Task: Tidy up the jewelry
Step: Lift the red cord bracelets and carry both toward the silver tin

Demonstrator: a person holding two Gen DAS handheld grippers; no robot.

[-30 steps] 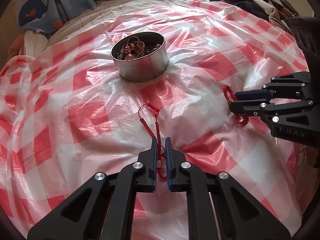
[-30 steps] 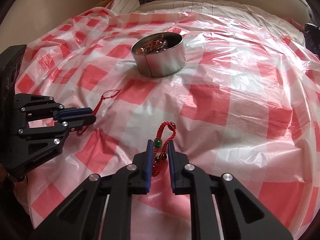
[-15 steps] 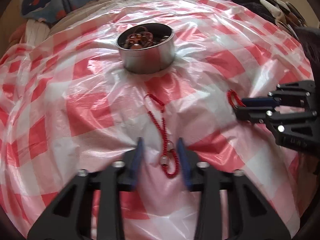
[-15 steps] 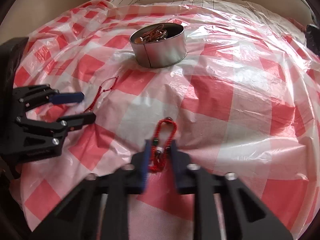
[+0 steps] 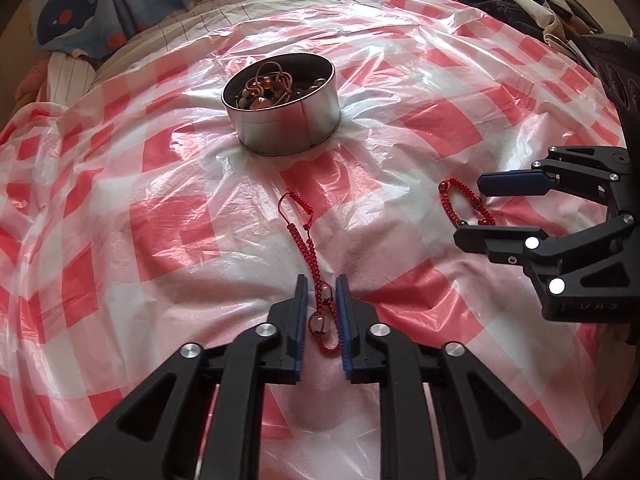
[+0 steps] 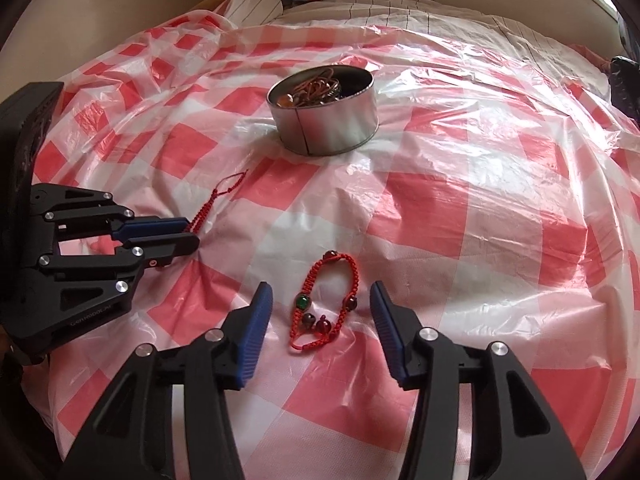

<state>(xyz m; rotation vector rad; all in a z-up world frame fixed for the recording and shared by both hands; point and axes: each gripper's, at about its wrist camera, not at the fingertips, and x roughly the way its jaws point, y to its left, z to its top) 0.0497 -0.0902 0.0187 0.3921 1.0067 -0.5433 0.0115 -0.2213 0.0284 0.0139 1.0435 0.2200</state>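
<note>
We are releasing: the right tool (image 6: 320, 336) is opening around the beaded bracelet (image 6: 326, 304); the left tool (image 5: 321, 312), slightly parted, straddles the red cord bracelet (image 5: 310, 248). Both are lying on the bed, near the tin (image 5: 280, 108).

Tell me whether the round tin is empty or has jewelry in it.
Not empty. The round tin stands upright with no lid, and tangled cords and beads show inside it; how full it is cannot be told.

Faint raised letters "UAS" stand on the black body of the right gripper (image 5: 476, 212), on its face nearest the camera, well to the right of the tin (image 5: 280, 116). The left gripper (image 6: 192, 232) carries a small embossed word on its lower body, too blurred to read.
</note>
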